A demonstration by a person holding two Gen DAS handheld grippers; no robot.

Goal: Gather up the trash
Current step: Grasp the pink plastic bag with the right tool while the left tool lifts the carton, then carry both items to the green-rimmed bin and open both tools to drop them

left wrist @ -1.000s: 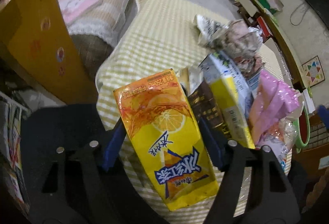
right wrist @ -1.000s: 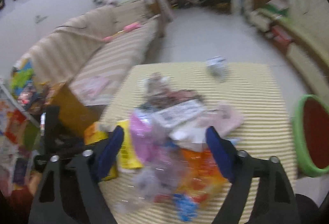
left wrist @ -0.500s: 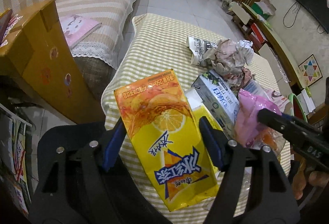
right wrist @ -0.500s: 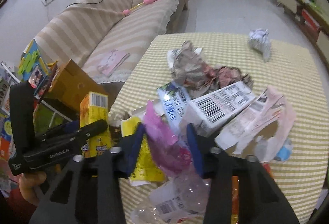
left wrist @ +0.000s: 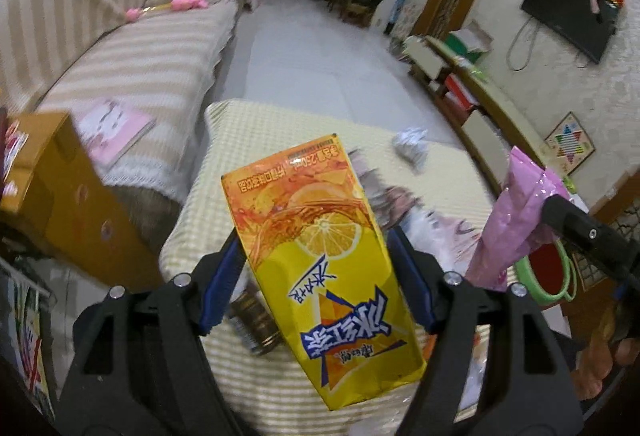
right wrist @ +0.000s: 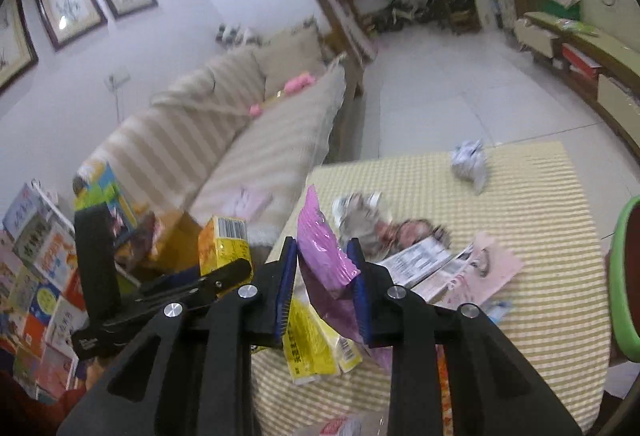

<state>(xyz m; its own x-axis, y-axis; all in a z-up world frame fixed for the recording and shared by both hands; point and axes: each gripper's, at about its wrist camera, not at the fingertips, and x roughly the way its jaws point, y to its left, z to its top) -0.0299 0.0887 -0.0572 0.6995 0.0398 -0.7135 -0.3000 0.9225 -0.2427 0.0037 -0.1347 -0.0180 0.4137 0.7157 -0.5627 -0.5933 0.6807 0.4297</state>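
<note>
The left gripper [left wrist: 316,276] is clamping the yellow drink carton [left wrist: 324,268] lengthwise along its fingers, while the right gripper [right wrist: 324,288], having just been closing, is pinching the pink wrapper [right wrist: 320,248] upright above the littered table [right wrist: 540,196].

A striped sofa [left wrist: 132,56] fills the upper left, a TV [left wrist: 568,10] upper right, framed pictures [right wrist: 68,2] upper left.
</note>
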